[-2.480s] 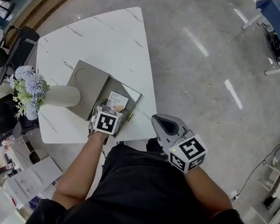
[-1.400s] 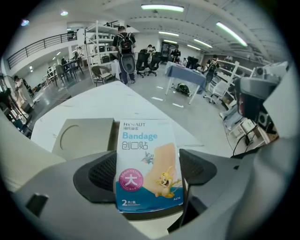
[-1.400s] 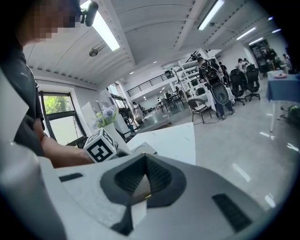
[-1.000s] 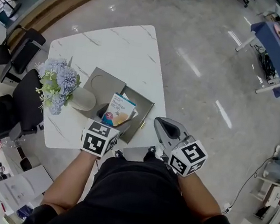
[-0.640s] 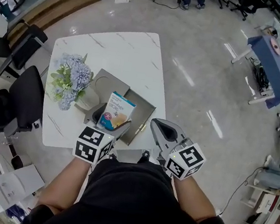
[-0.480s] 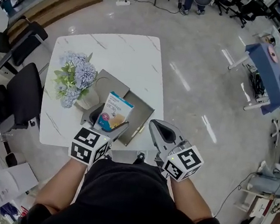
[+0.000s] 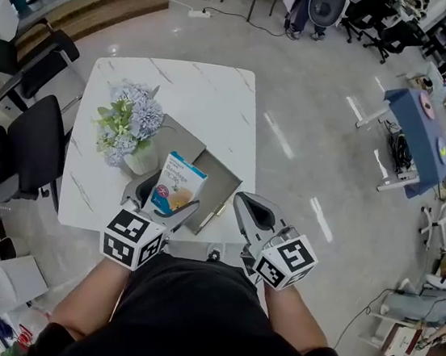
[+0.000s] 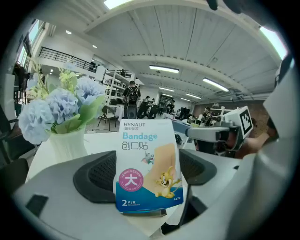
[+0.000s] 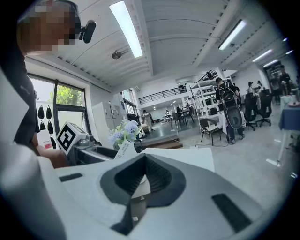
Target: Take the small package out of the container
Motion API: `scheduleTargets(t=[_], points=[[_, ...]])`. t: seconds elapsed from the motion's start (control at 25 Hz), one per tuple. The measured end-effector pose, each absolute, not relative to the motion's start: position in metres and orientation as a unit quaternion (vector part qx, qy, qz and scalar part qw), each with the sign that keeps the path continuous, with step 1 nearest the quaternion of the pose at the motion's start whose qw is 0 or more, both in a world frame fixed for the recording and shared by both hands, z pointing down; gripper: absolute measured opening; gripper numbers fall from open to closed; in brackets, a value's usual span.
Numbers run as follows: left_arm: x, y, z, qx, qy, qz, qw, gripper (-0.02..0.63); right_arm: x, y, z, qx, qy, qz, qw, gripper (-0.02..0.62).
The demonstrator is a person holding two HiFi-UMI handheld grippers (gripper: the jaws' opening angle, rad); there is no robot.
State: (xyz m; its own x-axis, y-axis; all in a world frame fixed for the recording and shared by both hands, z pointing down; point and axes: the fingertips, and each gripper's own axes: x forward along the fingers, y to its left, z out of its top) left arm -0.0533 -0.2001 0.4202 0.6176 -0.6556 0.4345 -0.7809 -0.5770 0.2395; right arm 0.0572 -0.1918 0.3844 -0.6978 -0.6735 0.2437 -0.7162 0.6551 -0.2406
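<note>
My left gripper (image 7: 161, 204) is shut on the small package (image 7: 176, 185), a white and blue bandage box with a cartoon print. It holds the box upright above the near part of the grey container (image 7: 224, 183), which lies open on the white table (image 7: 201, 97). In the left gripper view the package (image 8: 149, 164) fills the space between the two dark pads (image 8: 96, 176), gripped across its width. My right gripper (image 7: 252, 214) hovers off the table's near edge, to the right of the container, shut and empty. In its own view the right gripper (image 9: 140, 180) has its jaws together.
A white vase of blue flowers (image 7: 128, 124) stands just left of the container, beside its flat lid (image 7: 181, 133). Black chairs (image 7: 27, 147) crowd the table's left side. A blue table (image 7: 417, 117) and office chairs stand far off to the right.
The left gripper has lifted the package up out of the container and drawn it slightly toward my body. The right gripper has kept its place beside it.
</note>
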Motion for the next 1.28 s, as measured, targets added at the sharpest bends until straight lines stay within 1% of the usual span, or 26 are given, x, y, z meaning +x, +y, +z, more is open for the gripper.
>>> scheduleTargets(t=[0.24,0.6,1.28], points=[[-0.058,-0.193,0.406,0.876,-0.418,0.138,0.198,0.417,0.050,-0.189,0.375,0.378,-0.912,0.149,0.059,-0.002],[-0.058,-0.191,0.383,0.884,-0.417,0.133,0.163,0.417,0.055,-0.190,0.366,0.390,-0.910,0.135,0.047,-0.002],[-0.053,-0.191,0.393,0.883,-0.414,0.145,0.165,0.417,0.065,-0.184,0.374,0.402,-0.903,0.139,0.055,-0.002]])
